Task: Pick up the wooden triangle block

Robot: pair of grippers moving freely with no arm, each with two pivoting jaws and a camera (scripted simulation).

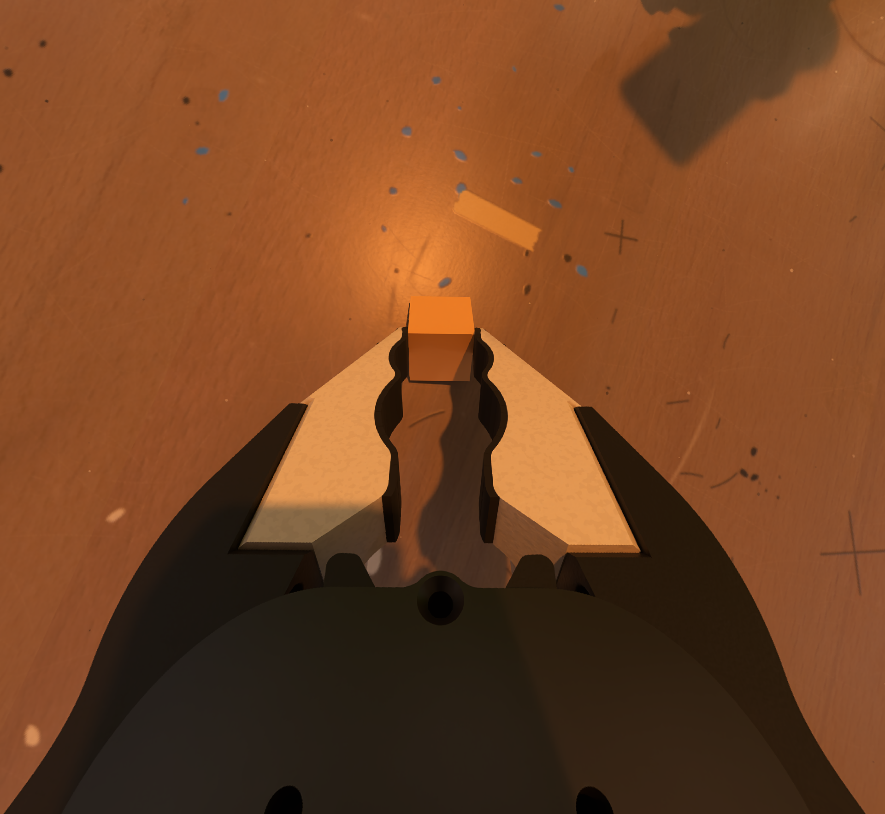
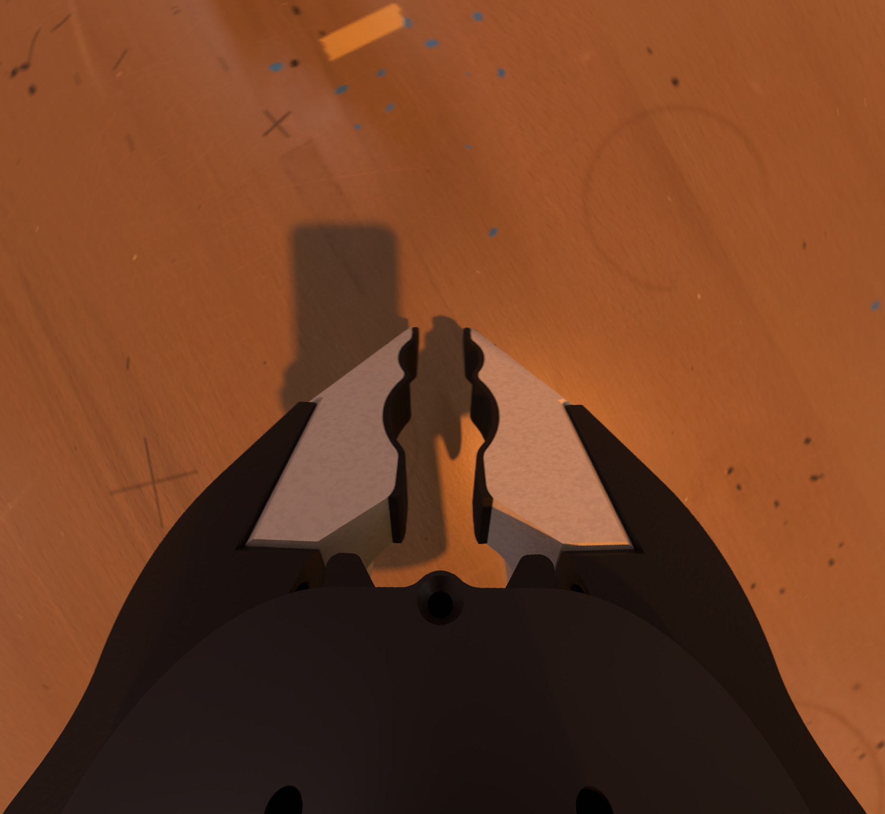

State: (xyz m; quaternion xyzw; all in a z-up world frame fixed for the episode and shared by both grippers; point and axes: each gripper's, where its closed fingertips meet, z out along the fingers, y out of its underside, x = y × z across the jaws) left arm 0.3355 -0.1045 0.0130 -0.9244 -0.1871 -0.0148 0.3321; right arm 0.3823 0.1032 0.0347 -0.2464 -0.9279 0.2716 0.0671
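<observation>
Orange block (image 1: 439, 341): our left gripper (image 1: 440, 336) squeezes it at the tips, so we can lift.
Right gripper (image 2: 440, 336): apart, holding nothing, out of our way.

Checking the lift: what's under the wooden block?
Beneath the wooden block, held in the left tool, only scuffed table and shadow show; its underside is hidden.
</observation>
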